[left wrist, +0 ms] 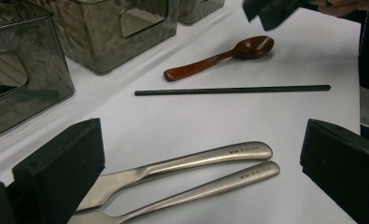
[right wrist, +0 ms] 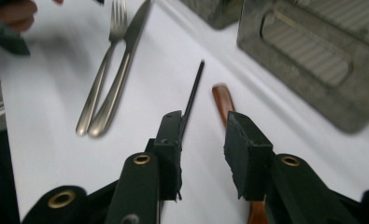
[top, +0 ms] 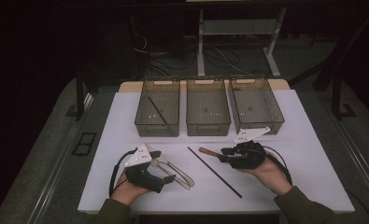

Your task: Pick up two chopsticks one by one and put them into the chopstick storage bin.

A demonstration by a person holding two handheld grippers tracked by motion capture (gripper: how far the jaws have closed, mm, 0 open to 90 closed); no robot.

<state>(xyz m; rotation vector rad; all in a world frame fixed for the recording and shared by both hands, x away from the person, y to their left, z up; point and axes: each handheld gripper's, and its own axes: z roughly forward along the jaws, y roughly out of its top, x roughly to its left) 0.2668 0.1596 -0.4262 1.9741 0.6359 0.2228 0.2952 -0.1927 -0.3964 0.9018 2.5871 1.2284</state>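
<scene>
Left gripper (top: pixel 169 173) sat wide open, nothing held; in its own view the jaws stood either side of two metal handles, one fork (left wrist: pixel 182 191) and one knife (left wrist: pixel 173 164), lying side by side between and just ahead of them, not touched. Beyond those lay one black chopstick (left wrist: pixel 232 89) crosswise, then one brown wooden spoon (left wrist: pixel 219 57) farther out. Right gripper (top: pixel 225 155) was part open, empty; in its view the jaws straddled the spoon handle (right wrist: pixel 223 103), which ran under the right jaw, but I couldn't tell if either pad touched it. That chopstick (right wrist: pixel 192 95) ran just outside its left jaw, with fork (right wrist: pixel 102 70) and knife (right wrist: pixel 121 70) farther off to the left. Count on the white table (top: pixel 308 158): three smoky plastic bins (top: pixel 208 108) in a row ahead of both grippers; the one ahead of the left gripper held a second chopstick (top: pixel 158 110). Total: two chopsticks, one spoon, one fork, one knife.
</scene>
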